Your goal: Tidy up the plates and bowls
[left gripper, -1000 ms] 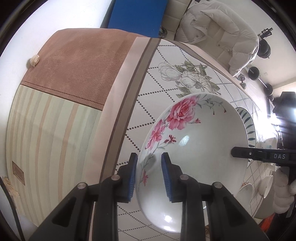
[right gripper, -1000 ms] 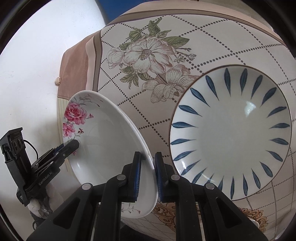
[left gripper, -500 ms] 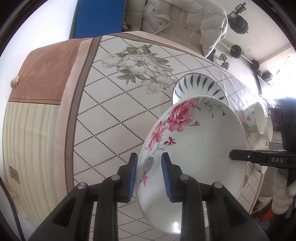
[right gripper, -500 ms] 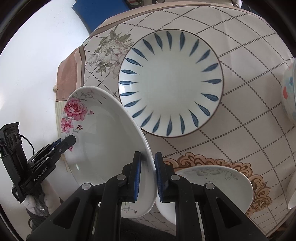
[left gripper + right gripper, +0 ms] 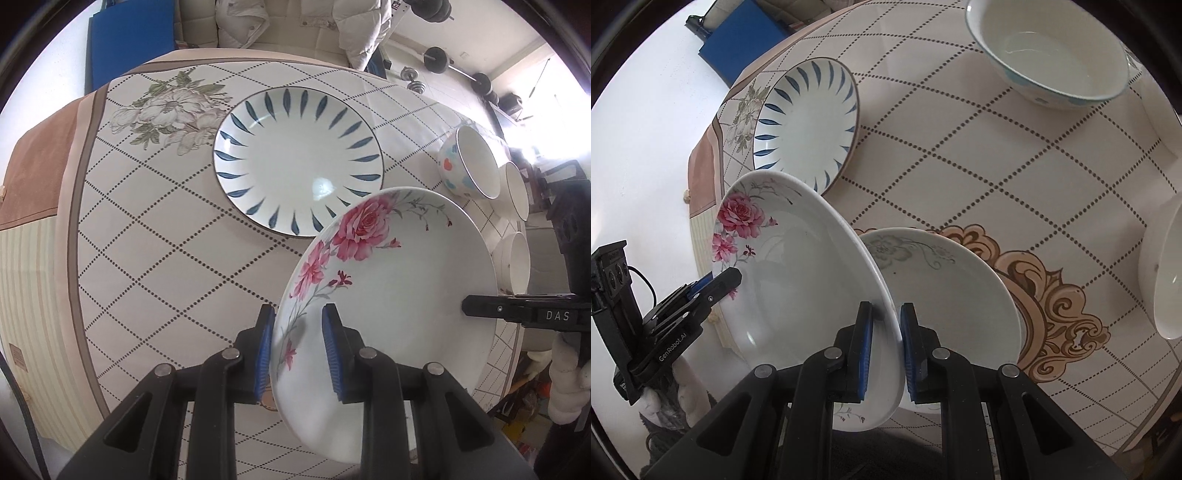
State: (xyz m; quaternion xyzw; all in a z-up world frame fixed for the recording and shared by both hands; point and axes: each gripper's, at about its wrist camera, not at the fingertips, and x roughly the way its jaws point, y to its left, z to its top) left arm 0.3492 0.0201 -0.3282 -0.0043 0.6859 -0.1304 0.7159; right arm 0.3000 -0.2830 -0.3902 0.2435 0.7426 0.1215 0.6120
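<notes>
Both grippers hold one white plate with pink roses (image 5: 391, 280), tilted above the table. My left gripper (image 5: 298, 343) is shut on its near rim. My right gripper (image 5: 886, 339) is shut on the opposite rim of the same rose plate (image 5: 798, 284); its tip shows in the left wrist view (image 5: 517, 314). A white plate with blue leaf marks (image 5: 299, 158) lies flat on the table beyond; it also shows in the right wrist view (image 5: 805, 122). A pale plate with a grey flower pattern (image 5: 945, 291) lies under the rose plate's right edge.
The table has a checked floral cloth (image 5: 155, 236). A spotted bowl (image 5: 469, 166) and white bowls (image 5: 517, 262) stand at the right edge. A pale bowl (image 5: 1049, 48) stands far right, another white bowl (image 5: 1163, 273) at the right. A sofa with a white jacket (image 5: 295, 22) is behind.
Both grippers have carried the rose plate rightward across the table. The blue-leaf plate is now in full view and the grey-flower plate has come under the rose plate.
</notes>
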